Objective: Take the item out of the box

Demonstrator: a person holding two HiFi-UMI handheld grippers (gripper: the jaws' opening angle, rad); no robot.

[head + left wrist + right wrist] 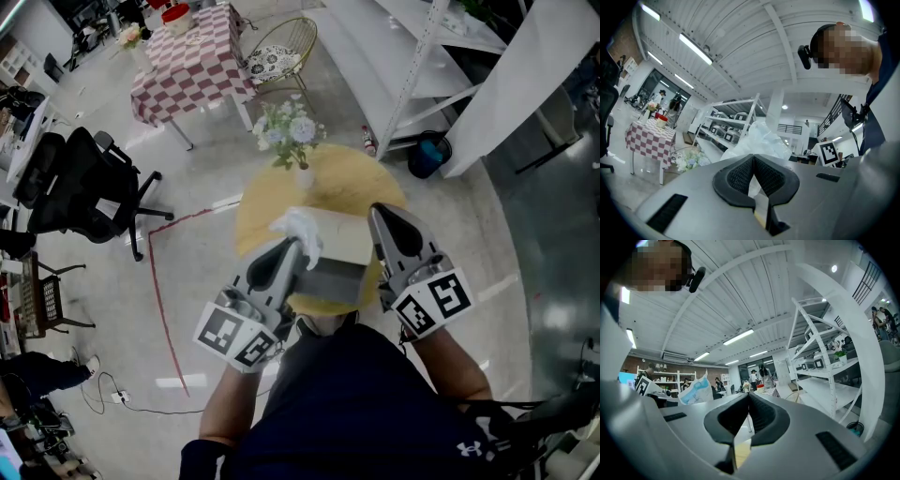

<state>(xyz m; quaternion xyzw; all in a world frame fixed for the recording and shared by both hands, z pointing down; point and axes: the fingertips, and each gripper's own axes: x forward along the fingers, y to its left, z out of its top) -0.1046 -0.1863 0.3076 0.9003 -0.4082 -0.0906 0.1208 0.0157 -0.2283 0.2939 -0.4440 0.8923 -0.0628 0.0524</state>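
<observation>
Left hand-held gripper (292, 246) pinching one white plastic-wrapped item (298, 228), held at left edge of one box (342, 246) | right hand-held gripper (377, 212) pressed together, empty, at box's right edge | one round yellow tabletop (258, 202); one flower vase (298, 141) at far rim; open floor (206, 272) left and right
</observation>
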